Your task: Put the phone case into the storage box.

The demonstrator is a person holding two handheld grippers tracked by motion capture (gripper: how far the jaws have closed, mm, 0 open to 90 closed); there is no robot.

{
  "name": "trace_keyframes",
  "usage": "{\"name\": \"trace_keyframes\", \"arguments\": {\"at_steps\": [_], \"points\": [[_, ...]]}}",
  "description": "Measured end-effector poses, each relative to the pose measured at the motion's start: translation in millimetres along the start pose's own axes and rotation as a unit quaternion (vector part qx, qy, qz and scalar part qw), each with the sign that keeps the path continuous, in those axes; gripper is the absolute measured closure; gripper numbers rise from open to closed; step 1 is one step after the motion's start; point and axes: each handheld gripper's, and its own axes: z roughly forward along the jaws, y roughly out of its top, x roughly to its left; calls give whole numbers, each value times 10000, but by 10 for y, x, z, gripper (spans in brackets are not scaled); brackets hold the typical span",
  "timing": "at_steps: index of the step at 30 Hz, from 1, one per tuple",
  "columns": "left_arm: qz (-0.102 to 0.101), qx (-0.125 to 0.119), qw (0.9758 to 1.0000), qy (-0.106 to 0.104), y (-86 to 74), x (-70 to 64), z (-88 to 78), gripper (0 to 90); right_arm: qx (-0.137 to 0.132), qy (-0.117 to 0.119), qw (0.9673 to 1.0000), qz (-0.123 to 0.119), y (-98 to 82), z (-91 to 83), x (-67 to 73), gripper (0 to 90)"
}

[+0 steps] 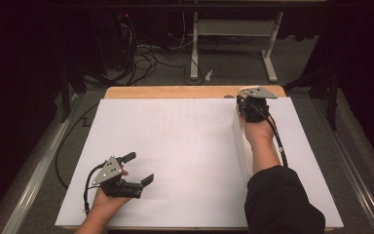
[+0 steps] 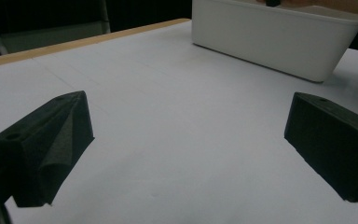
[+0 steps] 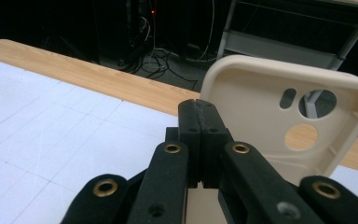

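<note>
A beige phone case (image 3: 270,126) with camera cut-outs stands upright in the right gripper view, and my right gripper (image 3: 199,114) is shut on its near edge. From above, that right gripper (image 1: 253,105) sits at the table's far right, over the far end of a long white bin (image 1: 241,146). My left gripper (image 1: 140,168) rests low at the near left of the white sheet, its jaws spread wide around bare paper. In the left gripper view the left gripper (image 2: 186,154) faces the white bin (image 2: 270,37) across the table.
A white paper sheet (image 1: 185,156) with faint pencil lines covers the wooden table (image 1: 175,91). Beyond the far edge are floor cables (image 1: 146,58) and a white desk frame (image 1: 233,34). A dark-sleeved forearm (image 1: 277,200) lies along the bin's right side.
</note>
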Motion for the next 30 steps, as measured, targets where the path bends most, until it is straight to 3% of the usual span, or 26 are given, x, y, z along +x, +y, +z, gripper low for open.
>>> {"name": "trace_keyframes", "arguments": {"at_steps": [14, 30], "points": [[-23, 14, 10000, 11, -5, 7, -6, 22, 27, -131, 9999, 31, 20, 86, -23, 900], [-30, 60, 10000, 47, -9, 6, 0, 21, -120, 150, 9997, 180, 47, -110, 1, 843]]}}
